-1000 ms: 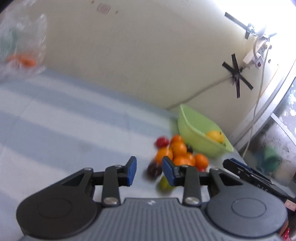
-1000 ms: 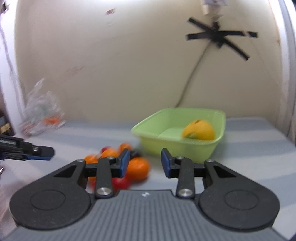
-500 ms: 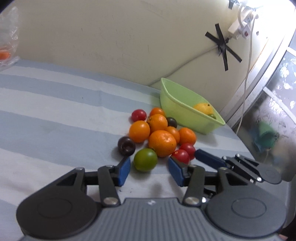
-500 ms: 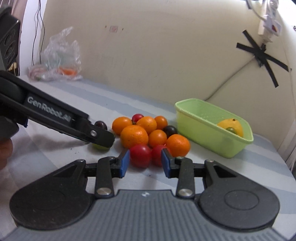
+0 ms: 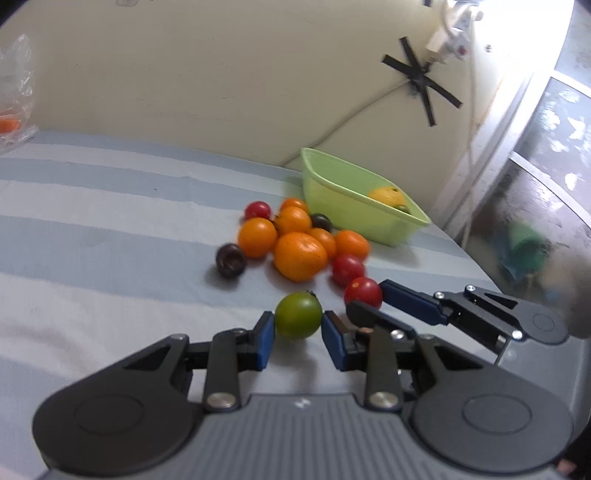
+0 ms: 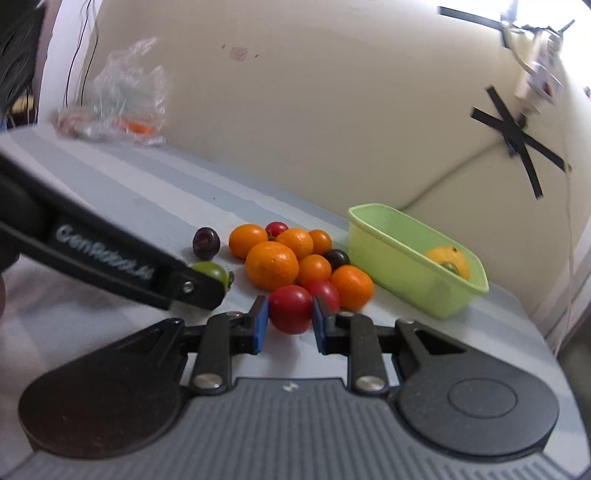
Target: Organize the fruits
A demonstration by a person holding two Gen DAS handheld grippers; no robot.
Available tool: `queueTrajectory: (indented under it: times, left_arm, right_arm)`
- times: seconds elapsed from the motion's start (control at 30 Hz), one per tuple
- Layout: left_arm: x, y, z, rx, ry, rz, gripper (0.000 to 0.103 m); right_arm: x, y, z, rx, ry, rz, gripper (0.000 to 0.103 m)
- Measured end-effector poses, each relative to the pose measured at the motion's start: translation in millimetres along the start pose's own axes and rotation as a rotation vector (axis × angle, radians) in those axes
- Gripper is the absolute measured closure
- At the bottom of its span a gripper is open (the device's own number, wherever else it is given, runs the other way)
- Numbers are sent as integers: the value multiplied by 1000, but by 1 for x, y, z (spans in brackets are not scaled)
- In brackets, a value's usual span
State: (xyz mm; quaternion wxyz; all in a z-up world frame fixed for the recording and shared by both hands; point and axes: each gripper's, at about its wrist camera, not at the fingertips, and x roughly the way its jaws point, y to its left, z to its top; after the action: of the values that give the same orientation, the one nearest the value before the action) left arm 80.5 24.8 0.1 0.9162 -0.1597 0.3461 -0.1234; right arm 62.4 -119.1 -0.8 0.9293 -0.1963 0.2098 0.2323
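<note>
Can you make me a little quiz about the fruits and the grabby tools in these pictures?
1. What sits between the left tool's pads? A) green tomato B) an orange C) a dark plum
2. True or false: the green tub is empty.
3. Fill in: the right tool has a ____ tomato between its pads.
Key: 1 A, the jaws are closing on it. 2 False, a yellow fruit lies inside. 3 Red: the red tomato, jaws closing too.

Cream wall (image 5: 221, 74) across the far side, black tape cross (image 5: 421, 79) stuck on it, white power strip (image 5: 450, 33) above, bright window light (image 5: 561, 110) flooding right, striped blue-white cloth (image 5: 92, 229) underneath.
</note>
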Motion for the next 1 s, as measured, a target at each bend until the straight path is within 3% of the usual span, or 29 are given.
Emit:
queueTrajectory:
  times: [0.17,0.3,0.7,1.0]
  left_arm:
    - [-13,-18,-15,56,-5,-35,74]
    - [-12,-31,-25,117,-6,-18,74]
    - [2,-35,-26,137,-18,32,68]
    - [4,-36,-29,145,-35,33,73]
  right_arm:
    - [-33,-21,-16,127,10,38,75]
    - [-47,-27,-31,221,38,86,74]
    - [-43,-23,-36,214,50,81,71]
    - [-38,-30,-35,257,62,101,69]
